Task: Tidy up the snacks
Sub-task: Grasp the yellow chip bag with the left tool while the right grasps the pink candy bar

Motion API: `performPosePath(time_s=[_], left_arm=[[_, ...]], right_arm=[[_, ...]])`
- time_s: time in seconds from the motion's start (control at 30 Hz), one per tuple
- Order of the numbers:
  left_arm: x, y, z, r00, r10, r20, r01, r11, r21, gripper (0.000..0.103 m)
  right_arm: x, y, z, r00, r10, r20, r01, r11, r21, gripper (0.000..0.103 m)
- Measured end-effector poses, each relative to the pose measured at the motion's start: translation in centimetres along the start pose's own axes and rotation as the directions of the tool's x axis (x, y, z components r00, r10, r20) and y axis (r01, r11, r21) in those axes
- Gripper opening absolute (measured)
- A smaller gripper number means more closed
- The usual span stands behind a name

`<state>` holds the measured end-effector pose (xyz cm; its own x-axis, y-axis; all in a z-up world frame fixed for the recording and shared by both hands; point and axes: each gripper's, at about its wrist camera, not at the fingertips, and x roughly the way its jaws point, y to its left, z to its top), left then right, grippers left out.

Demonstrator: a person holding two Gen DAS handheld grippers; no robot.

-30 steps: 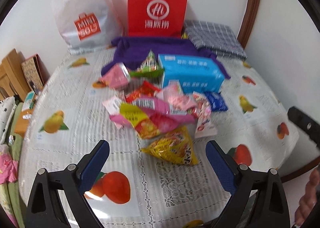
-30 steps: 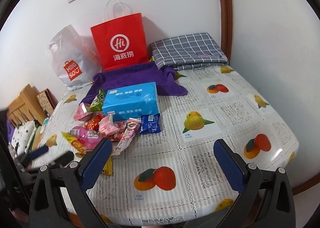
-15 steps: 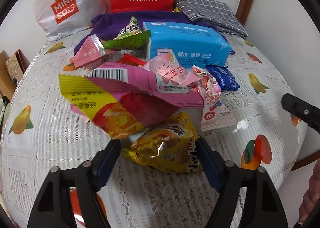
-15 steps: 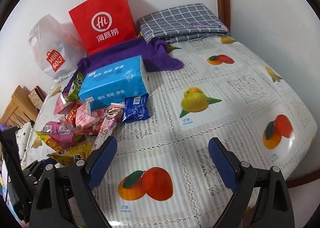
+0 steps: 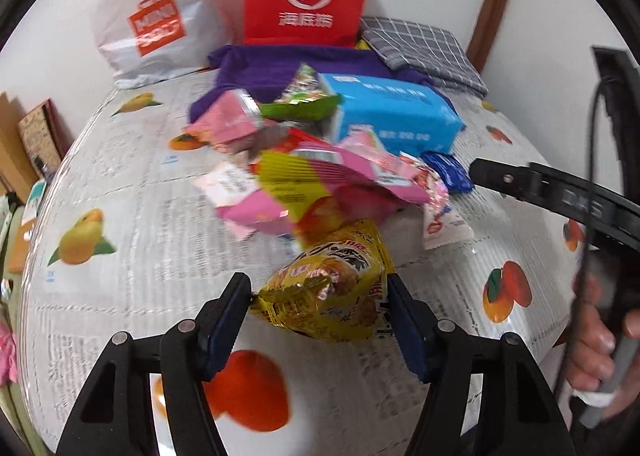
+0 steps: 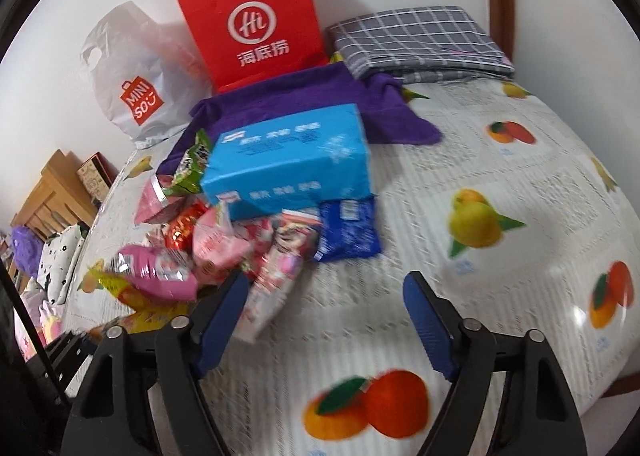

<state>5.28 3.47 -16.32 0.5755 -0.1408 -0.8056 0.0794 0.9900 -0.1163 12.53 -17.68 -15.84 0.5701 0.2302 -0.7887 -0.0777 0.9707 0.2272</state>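
Observation:
A pile of snack packets [image 5: 320, 176] lies mid-table in front of a blue tissue pack [image 5: 392, 112]. My left gripper [image 5: 318, 292] has its jaws closing, and both pads press the sides of a yellow snack bag [image 5: 332, 296] at the pile's near edge. My right gripper [image 6: 326, 292] hovers low over the tablecloth by the pile [image 6: 224, 240], its jaws closing. A long pink-white packet [image 6: 276, 284] lies just inside its left finger, with neither pad pressing it. A dark blue packet [image 6: 348, 228] lies beyond.
A red paper bag [image 6: 252, 24] and a white plastic bag [image 6: 132, 88] stand at the back wall. A purple towel [image 6: 304, 96] and a folded grey checked cloth [image 6: 416, 36] lie in front of them. The table [image 6: 480, 296] wears a fruit-print cloth. A wooden cabinet [image 6: 44, 192] stands left.
My left gripper came down to the yellow bag and its jaws narrowed onto it. My right gripper dropped and moved toward the pile while its jaws narrowed.

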Motion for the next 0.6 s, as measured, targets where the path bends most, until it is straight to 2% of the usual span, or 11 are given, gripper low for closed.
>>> performPosePath(time_s=[0.1, 0.3, 0.43, 0.53, 0.57, 0.6], left_arm=[[-0.8, 1.6, -0.1, 1.000, 0.018, 0.015, -0.017, 0.999, -0.037, 0.066], [-1.3, 3.5, 0.2, 0.999, 0.028, 0.031, -0.026, 0.997, -0.074, 0.066], [-1.1, 4.0, 0.6, 0.999, 0.009, 0.032, -0.006, 0.996, -0.086, 0.066], [-1.3, 4.1, 1.0, 0.999, -0.008, 0.036, 0.011, 0.997, -0.083, 0.066], [-1.4, 4.1, 1.1, 0.999, -0.013, 0.037, 0.016, 0.997, -0.080, 0.066], [-1.6, 4.1, 1.3, 0.999, -0.018, 0.040, 0.021, 0.997, -0.076, 0.066]], right_arm=[[1.1, 0.7, 0.6, 1.000, 0.016, -0.009, -0.016, 1.000, 0.008, 0.068], [3.9, 2.0, 0.4, 0.998, -0.017, -0.062, 0.017, 1.000, -0.015, 0.049], [5.4, 2.1, -0.2, 0.994, -0.017, -0.104, 0.016, 1.000, -0.016, 0.046], [6.0, 2.0, -0.5, 0.994, -0.025, -0.104, 0.023, 0.999, -0.023, 0.036], [6.0, 1.8, -0.4, 0.994, -0.029, -0.103, 0.027, 0.999, -0.022, 0.028], [5.9, 1.6, -0.4, 0.994, -0.027, -0.110, 0.025, 1.000, -0.018, 0.025]])
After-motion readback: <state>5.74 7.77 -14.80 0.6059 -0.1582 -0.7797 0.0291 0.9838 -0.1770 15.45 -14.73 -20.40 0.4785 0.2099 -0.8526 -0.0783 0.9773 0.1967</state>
